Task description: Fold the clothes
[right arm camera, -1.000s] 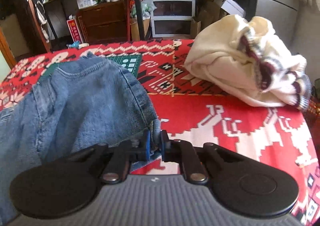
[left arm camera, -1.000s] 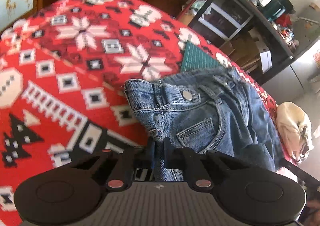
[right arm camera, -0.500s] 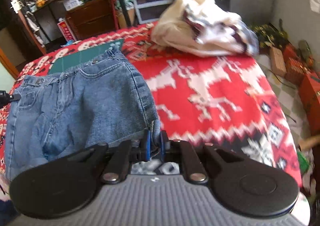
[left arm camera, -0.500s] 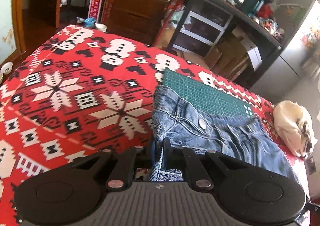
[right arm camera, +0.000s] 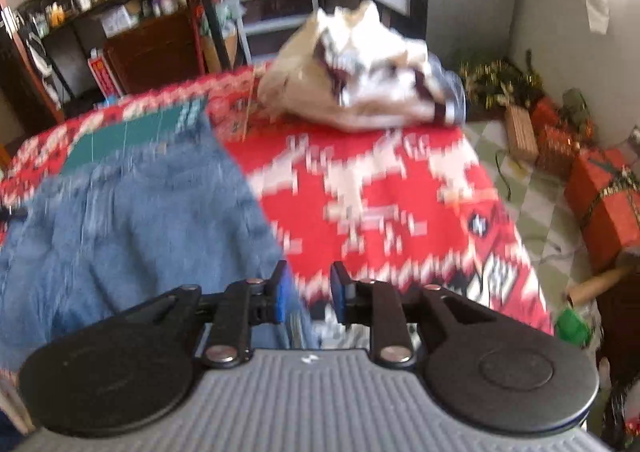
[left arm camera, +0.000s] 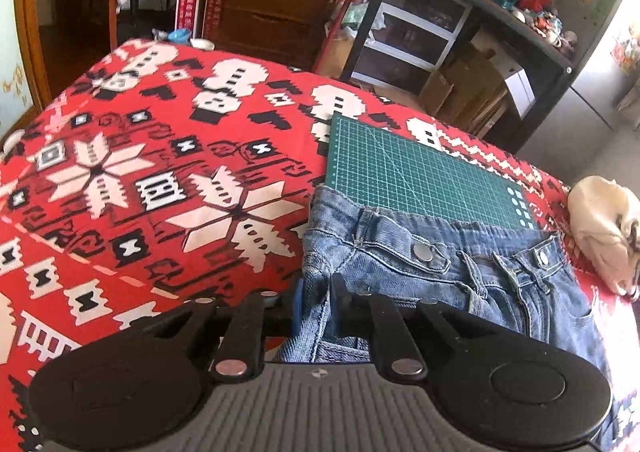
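Observation:
Blue denim jeans (left arm camera: 460,272) lie on a red patterned cloth (left arm camera: 140,180), with their waistband and metal button facing up. My left gripper (left arm camera: 316,304) is shut on the jeans' left edge, denim pinched between its fingers. In the blurred right wrist view the jeans (right arm camera: 132,220) spread to the left. There my right gripper (right arm camera: 308,292) stands open at their right edge, its fingers apart and the denim just left of the gap.
A green cutting mat (left arm camera: 416,176) lies partly under the waistband. A crumpled cream garment (right arm camera: 360,88) sits at the far right of the cloth. Shelves, drawers and boxes stand behind; red gift boxes (right arm camera: 600,204) are on the floor to the right.
My right gripper has let go of the jeans' edge and its fingers have parted. The left gripper keeps its hold and the jeans now lie flatter over the green mat.

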Action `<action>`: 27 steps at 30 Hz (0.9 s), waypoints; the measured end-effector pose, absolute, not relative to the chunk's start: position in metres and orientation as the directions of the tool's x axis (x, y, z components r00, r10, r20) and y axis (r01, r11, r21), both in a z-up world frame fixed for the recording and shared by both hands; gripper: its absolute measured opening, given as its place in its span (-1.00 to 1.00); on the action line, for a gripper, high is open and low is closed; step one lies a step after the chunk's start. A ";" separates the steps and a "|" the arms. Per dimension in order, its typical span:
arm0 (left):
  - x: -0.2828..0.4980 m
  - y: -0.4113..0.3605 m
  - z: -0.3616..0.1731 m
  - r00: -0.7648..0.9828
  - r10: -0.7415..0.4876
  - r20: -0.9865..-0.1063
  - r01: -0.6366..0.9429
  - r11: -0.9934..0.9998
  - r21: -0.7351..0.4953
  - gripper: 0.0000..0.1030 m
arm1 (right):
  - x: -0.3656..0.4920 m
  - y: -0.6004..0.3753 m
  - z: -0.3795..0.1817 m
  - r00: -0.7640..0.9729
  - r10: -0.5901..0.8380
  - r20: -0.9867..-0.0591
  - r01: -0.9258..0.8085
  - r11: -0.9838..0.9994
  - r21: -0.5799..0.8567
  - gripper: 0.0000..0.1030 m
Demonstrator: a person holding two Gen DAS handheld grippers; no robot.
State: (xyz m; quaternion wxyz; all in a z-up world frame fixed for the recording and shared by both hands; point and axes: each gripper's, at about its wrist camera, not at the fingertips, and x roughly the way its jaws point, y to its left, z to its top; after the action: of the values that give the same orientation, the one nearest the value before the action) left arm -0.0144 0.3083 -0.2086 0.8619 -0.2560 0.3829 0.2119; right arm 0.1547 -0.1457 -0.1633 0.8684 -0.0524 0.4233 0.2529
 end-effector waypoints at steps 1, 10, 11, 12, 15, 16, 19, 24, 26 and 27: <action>-0.014 0.310 -0.210 0.617 0.160 -0.770 -0.562 0.775 -0.289 -0.73 | 0.162 -0.137 -0.162 0.516 0.413 -0.750 -0.505 0.855 0.123 -0.49; -0.008 0.325 -0.218 0.614 0.108 -0.782 -0.570 0.746 -0.345 -0.42 | 0.239 -0.031 -0.191 0.392 0.547 -0.740 -0.649 0.734 0.199 -0.46; -0.007 0.328 -0.220 0.614 0.102 -0.783 -0.572 0.741 -0.352 -0.42 | 0.248 -0.020 -0.197 0.374 0.551 -0.746 -0.657 0.725 0.206 -0.46; -0.006 0.330 -0.221 0.615 0.094 -0.783 -0.570 0.739 -0.359 -0.42 | 0.257 -0.009 -0.203 0.360 0.552 -0.752 -0.671 0.713 0.202 -0.46; -0.001 0.334 -0.223 0.622 0.069 -0.780 -0.555 0.741 -0.377 -0.43 | 0.272 0.014 -0.216 0.341 0.545 -0.766 -0.702 0.689 0.178 -0.41; 0.001 0.336 -0.224 0.624 0.061 -0.779 -0.550 0.742 -0.383 -0.43 | 0.278 0.020 -0.220 0.327 0.549 -0.769 -0.707 0.682 0.186 -0.41; 0.006 0.340 -0.226 0.629 0.035 -0.776 -0.536 0.743 -0.401 -0.44 | 0.291 0.031 -0.233 0.296 0.548 -0.782 -0.706 0.677 0.207 -0.32; 0.012 0.339 -0.225 0.631 0.019 -0.776 -0.509 0.764 -0.395 -0.82 | 0.295 0.036 -0.238 0.285 0.543 -0.789 -0.727 0.659 0.191 -0.52; 0.014 0.331 -0.218 0.643 0.049 -0.764 -0.481 0.802 -0.353 -0.84 | 0.289 0.037 -0.236 0.297 0.548 -0.782 -0.740 0.650 0.174 -0.71; 0.015 0.327 -0.213 0.649 0.070 -0.757 -0.468 0.822 -0.324 -0.85 | 0.285 0.038 -0.235 0.313 0.542 -0.779 -0.745 0.649 0.152 -0.74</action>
State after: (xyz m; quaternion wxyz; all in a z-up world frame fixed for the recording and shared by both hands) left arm 0.0152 0.3272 -0.2134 0.8715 -0.2551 0.3893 0.1543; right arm 0.2851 0.0382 -0.2345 0.8016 -0.1187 0.4268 0.4015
